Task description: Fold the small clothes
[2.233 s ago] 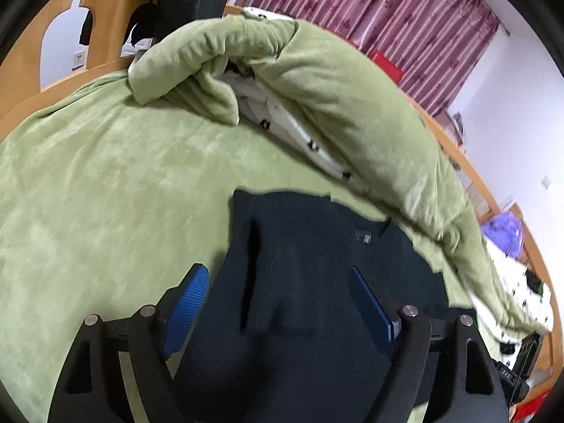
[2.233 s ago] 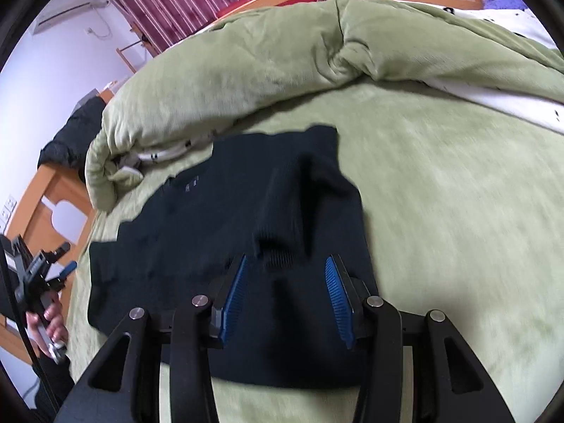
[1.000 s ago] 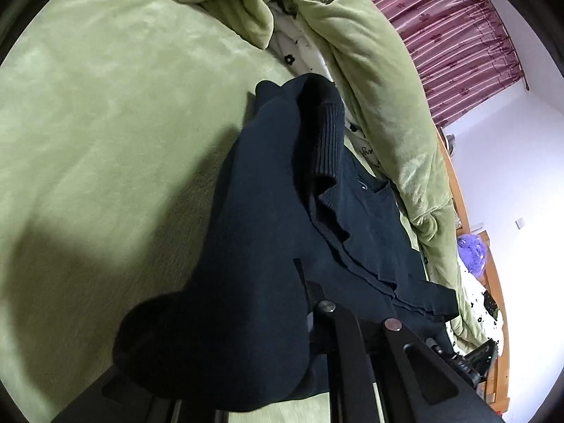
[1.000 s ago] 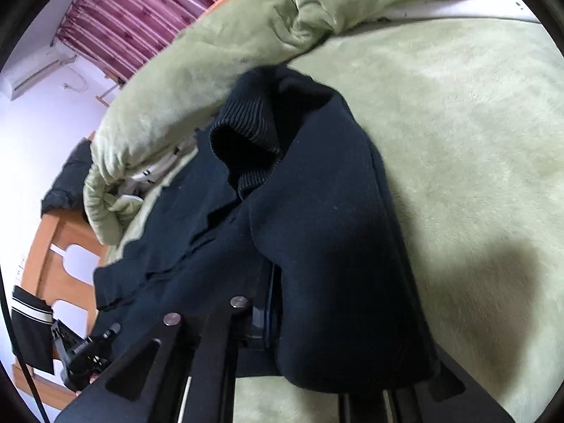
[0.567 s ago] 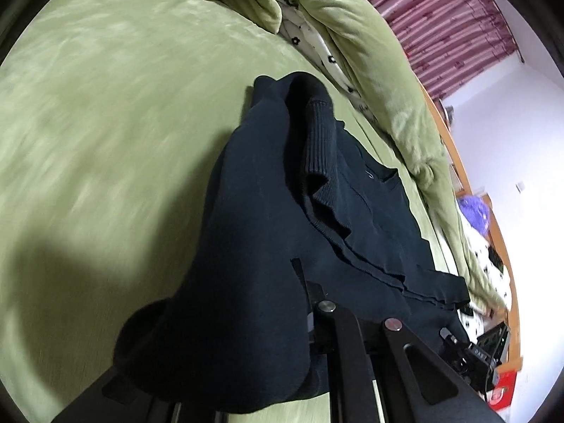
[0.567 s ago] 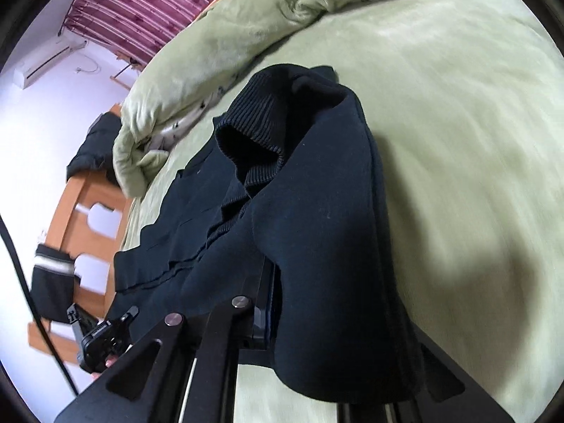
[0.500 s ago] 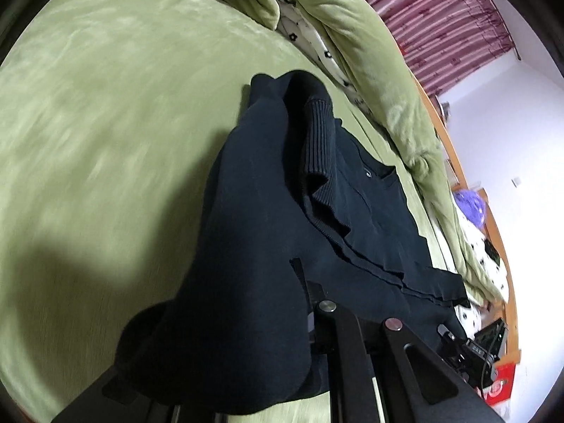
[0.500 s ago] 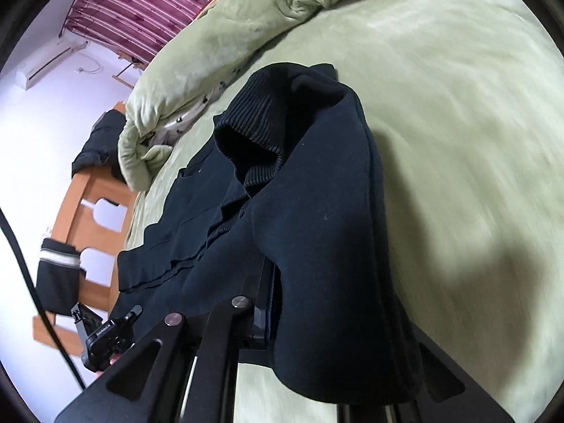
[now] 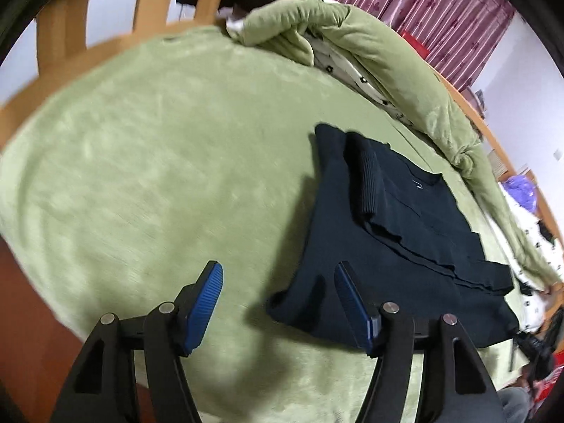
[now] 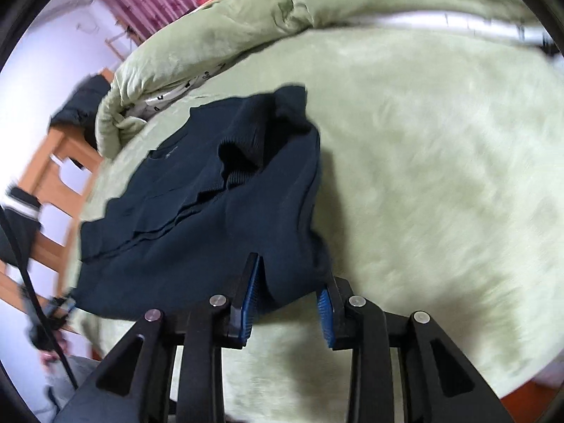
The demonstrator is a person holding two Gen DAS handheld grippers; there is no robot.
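A dark navy sweater lies folded on the green blanket, with a ribbed cuff on top of it. My left gripper hangs over the sweater's near corner. Its jaws are opening, and the blue pads stand wide apart and press on nothing. In the right wrist view the sweater spreads up and to the left. My right gripper is at its near edge with the jaws opening. A fold of the cloth still sits loosely between the pads.
A rumpled green duvet with a white flowered lining is bunched along the far side of the bed. A wooden bed frame runs behind it, and dark clothes hang there. Maroon curtains cover the back wall.
Both grippers were shut on the sweater's edge and carried it over itself. Now both sets of jaws have parted, and the sweater lies folded on the blanket.
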